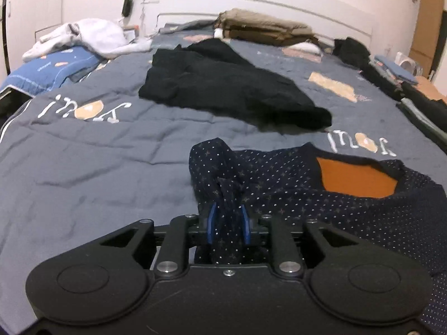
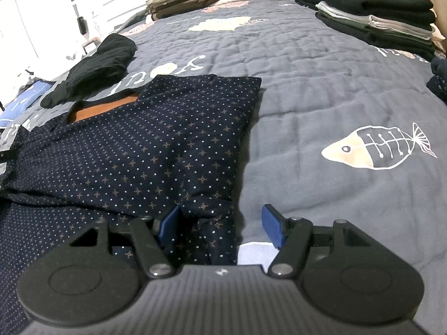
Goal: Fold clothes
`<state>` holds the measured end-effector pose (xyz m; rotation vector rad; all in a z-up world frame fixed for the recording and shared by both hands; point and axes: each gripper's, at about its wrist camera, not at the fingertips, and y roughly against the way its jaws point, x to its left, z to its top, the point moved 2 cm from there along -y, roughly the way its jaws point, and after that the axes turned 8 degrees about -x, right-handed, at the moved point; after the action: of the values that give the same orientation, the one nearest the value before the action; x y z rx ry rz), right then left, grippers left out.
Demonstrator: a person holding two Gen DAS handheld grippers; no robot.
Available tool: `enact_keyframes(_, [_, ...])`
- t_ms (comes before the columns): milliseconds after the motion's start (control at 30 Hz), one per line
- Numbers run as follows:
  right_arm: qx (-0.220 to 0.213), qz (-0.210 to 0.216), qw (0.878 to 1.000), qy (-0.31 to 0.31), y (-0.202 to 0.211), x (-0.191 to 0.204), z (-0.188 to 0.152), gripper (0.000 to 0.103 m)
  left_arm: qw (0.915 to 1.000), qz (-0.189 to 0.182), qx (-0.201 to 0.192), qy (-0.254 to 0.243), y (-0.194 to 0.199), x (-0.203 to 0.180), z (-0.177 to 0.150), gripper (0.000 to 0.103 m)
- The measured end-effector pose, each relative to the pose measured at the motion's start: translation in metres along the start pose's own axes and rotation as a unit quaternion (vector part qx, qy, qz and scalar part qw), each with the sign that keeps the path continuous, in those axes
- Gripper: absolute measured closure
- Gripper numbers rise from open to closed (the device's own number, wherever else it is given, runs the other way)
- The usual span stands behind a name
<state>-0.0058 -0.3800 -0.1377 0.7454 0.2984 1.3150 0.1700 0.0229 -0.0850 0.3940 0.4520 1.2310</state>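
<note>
Jaws on your left gripper are clamped tight on a bunched fold of the navy dotted shirt with the orange inner lining, the blue pads pressing the cloth from both sides. Your right gripper stands with its jaws apart: one blue pad lies against the shirt's edge, the other sits clear over the grey quilted bedspread, and the hem of the shirt lies between them without being pinched.

You have the shirt lying on the near part of the bed, partly flattened, its orange neckline facing away from you. Beyond it a black crumpled garment lies on the bedspread, apart from the shirt. Further back you can see a stack of folded khaki clothes near the headboard, a white bundle of cloth at the far left, and a pile of folded dark and grey clothes along the right edge of the bed.
</note>
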Motion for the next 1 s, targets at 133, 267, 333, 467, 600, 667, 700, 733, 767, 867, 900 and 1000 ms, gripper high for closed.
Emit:
enact_keyframes(133, [0.000,0.000,1.000,0.001,0.000,0.000,0.000,0.039,0.9990,0.020,-0.030,0.025,0.008,0.011,0.006,0.099])
enact_keyframes(267, [0.000,0.001,1.000,-0.001,0.000,-0.001,0.000,0.039,0.9956,0.063,-0.045,0.053,0.010,0.032,0.017,0.103])
enact_keyframes(333, [0.000,0.001,1.000,-0.001,0.000,-0.001,0.000,0.039,0.9958,0.054,-0.040,0.063,0.013,0.036,0.020,0.103])
enact_keyframes(467, [0.000,-0.001,1.000,-0.001,-0.001,0.000,0.000,0.039,0.9938,-0.040,-0.025,0.100,0.018,0.013,0.019,0.099])
enact_keyframes(600, [-0.001,-0.003,1.000,0.001,0.000,0.001,0.000,0.039,0.9831,-0.151,-0.005,0.103,0.009,-0.050,0.008,0.058])
enact_keyframes(667, [0.000,-0.002,1.000,0.000,-0.001,0.000,0.000,0.039,0.9762,-0.196,-0.017,0.092,0.006,-0.084,0.000,0.054])
enact_keyframes(700, [0.000,-0.001,1.000,-0.001,-0.001,0.000,0.000,0.039,0.9718,-0.215,-0.009,0.096,0.000,-0.098,-0.003,0.054])
enact_keyframes(733, [0.000,-0.001,1.000,-0.001,-0.001,0.000,0.000,0.038,0.9667,-0.234,0.002,0.102,-0.006,-0.112,-0.007,0.054])
enact_keyframes(767, [0.000,-0.001,1.000,-0.001,-0.001,-0.001,0.000,0.038,0.9609,-0.251,0.017,0.115,-0.014,-0.122,-0.011,0.054])
enact_keyframes(867, [0.000,0.002,1.000,0.000,-0.001,-0.002,0.000,0.038,0.9532,-0.262,0.054,0.141,-0.042,-0.138,-0.022,0.054])
enact_keyframes(900, [0.000,0.002,1.000,0.000,-0.001,-0.002,0.000,0.038,0.9595,-0.239,0.061,0.136,-0.052,-0.137,-0.024,0.054])
enact_keyframes(1000, [0.000,0.004,1.000,0.001,-0.001,-0.002,-0.001,0.038,0.9735,-0.178,0.050,0.134,-0.069,-0.110,-0.027,0.060])
